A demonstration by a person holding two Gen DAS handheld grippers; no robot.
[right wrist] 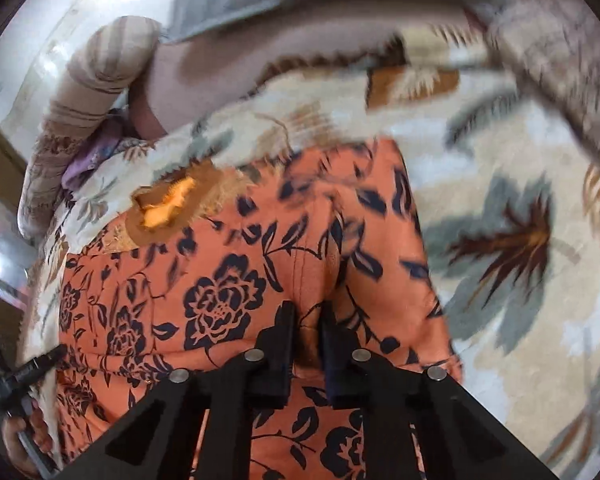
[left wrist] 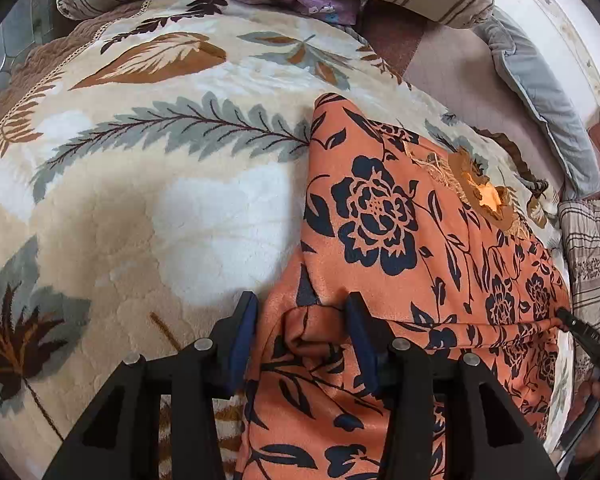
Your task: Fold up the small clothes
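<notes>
Where the garment lies: the orange floral garment (left wrist: 400,240) is spread on the bed, over a leaf-patterned blanket (left wrist: 160,200), and it reaches from both hand-held grippers away toward the pillows.
Long axis: it runs from the near hem, under the cameras, to the far pointed corner by the grey fern leaf.
Left hand-held gripper (left wrist: 302,312): it stands half open over the near left edge, with a bunched fold of the cloth between the blue pads; the pads do not seem to press on it yet.
Right hand-held gripper (right wrist: 306,316): it is closed tight on a pinch of the same cloth, at a seam near the hem.
Which hand is nearer: both are at the near hem, the right one already holding; I judge the left must close before a fold can be lifted.
Look of the garment: thin, soft cloth, orange with dark navy roses and leaves, a brown lace patch (left wrist: 484,196) on the far side.
</notes>
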